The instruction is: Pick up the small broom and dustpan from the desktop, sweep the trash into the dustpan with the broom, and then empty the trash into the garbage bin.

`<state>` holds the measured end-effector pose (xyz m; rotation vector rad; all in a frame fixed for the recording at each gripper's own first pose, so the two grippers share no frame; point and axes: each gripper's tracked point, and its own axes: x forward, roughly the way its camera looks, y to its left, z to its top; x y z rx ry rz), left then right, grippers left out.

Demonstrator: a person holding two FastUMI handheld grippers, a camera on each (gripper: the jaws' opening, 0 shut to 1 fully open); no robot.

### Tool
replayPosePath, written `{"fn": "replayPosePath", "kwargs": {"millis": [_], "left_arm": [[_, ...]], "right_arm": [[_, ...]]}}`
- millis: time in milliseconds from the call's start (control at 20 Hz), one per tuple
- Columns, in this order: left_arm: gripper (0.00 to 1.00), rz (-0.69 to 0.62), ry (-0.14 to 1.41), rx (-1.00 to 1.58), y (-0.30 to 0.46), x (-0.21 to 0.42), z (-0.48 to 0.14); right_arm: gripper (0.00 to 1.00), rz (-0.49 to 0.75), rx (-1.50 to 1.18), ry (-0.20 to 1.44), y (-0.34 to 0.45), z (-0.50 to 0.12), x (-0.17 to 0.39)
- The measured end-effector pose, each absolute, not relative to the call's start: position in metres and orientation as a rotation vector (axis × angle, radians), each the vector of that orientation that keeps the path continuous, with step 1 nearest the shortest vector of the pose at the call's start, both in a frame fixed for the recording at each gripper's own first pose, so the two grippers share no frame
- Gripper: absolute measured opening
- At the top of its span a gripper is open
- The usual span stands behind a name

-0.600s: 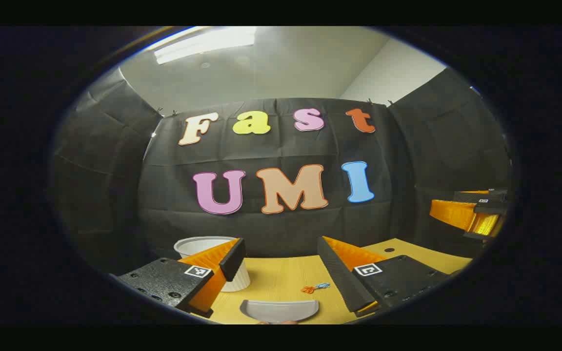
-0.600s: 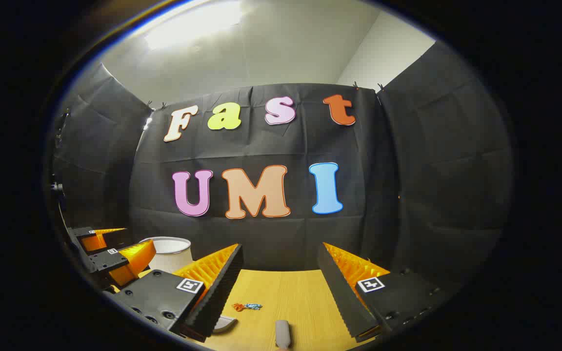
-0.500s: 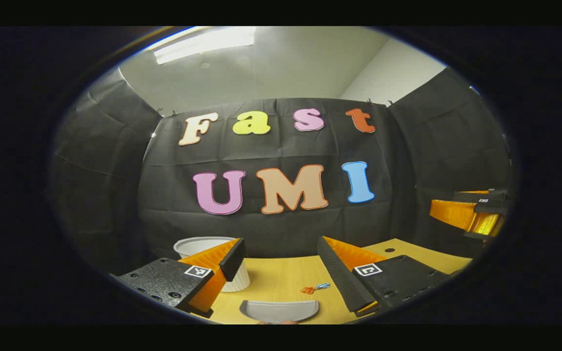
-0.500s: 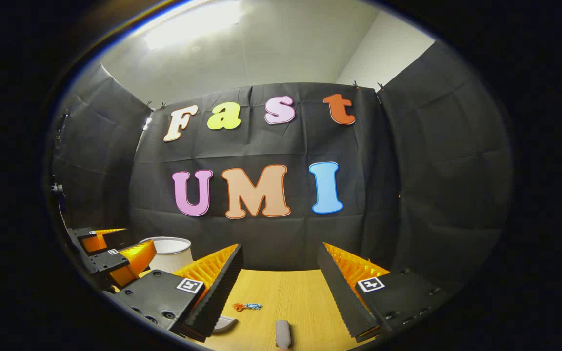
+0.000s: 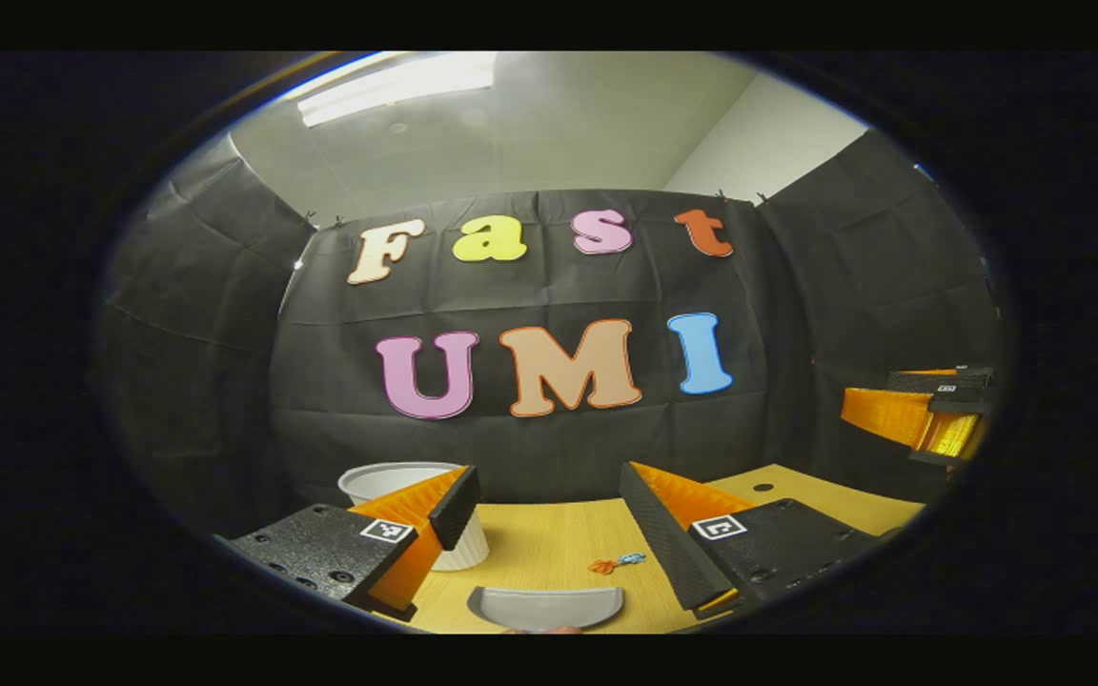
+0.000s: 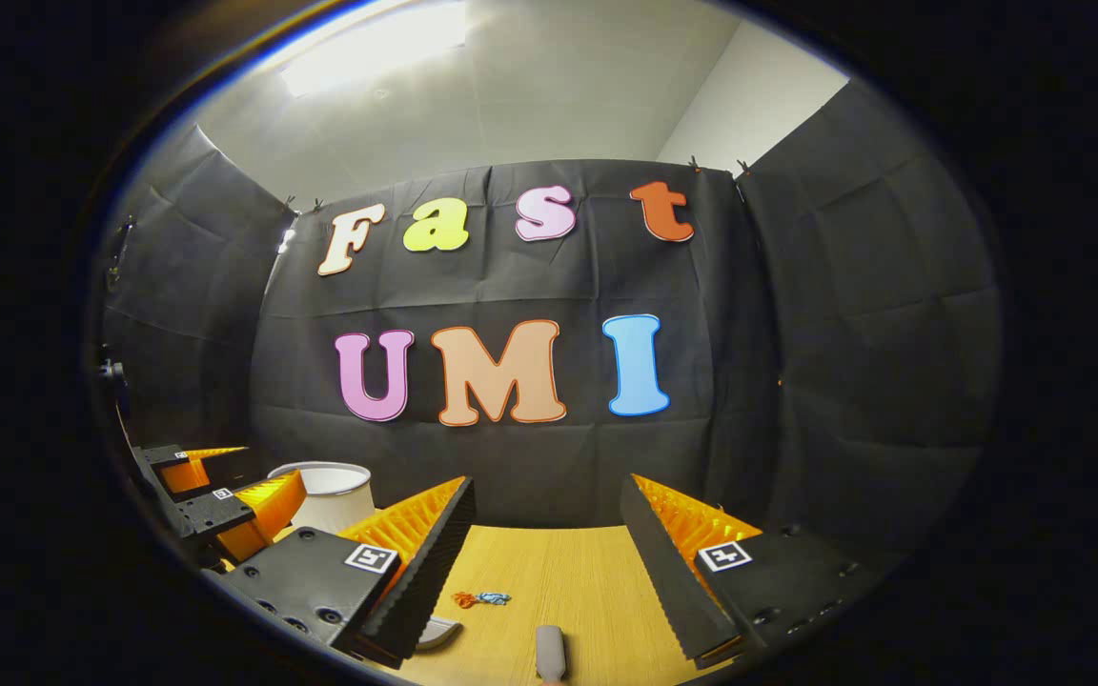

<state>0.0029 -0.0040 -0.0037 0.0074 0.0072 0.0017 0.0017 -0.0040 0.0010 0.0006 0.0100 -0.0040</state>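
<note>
On the wooden desk (image 5: 549,548) nothing's begun — both the left gripper (image 5: 549,519) and right gripper (image 6: 546,534) gape empty, dustpan (image 5: 546,607) just ahead of the left, broom (image 6: 550,653) before the right, trash (image 6: 482,599) unswept, bin (image 5: 411,510) waiting.

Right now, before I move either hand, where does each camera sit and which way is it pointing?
Left gripper view: rides the left gripper, looks forward and level over the desk at the dustpan, trash and white bin; own open fingers frame the bottom, right gripper at far right.
Right gripper view: rides the right gripper, faces the same wall, broom handle below; left gripper at far left.
Shared: desk, trash, bin, dustpan.
</note>
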Motion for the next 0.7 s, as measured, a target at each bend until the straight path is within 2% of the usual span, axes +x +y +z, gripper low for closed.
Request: {"fn": "replayPosePath", "kwargs": {"millis": [150, 200, 350, 400, 700], "left_arm": [[0.9, 0.004, 0.006, 0.009, -0.0038, 0.0032, -0.0041], [0.93, 0.006, 0.006, 0.008, -0.0037, 0.0032, -0.0038], [0.93, 0.011, 0.015, 0.008, -0.0018, 0.0029, -0.0068], [0.9, 0.014, 0.017, 0.008, -0.001, 0.0032, -0.0067], [0.93, 0.021, 0.024, 0.015, -0.0005, 0.0027, -0.008]], "right_arm": [[0.98, -0.004, -0.003, 0.01, -0.0045, 0.0016, 0.0008], [0.98, -0.005, -0.006, 0.009, -0.0046, 0.0022, 0.0006], [0.98, -0.001, -0.01, 0.014, -0.0053, 0.0012, 0.0008], [0.98, 0.0, -0.01, 0.018, -0.0047, 0.0006, 0.0009], [0.98, 0.009, -0.013, 0.035, -0.0053, -0.002, 0.0014]]}}
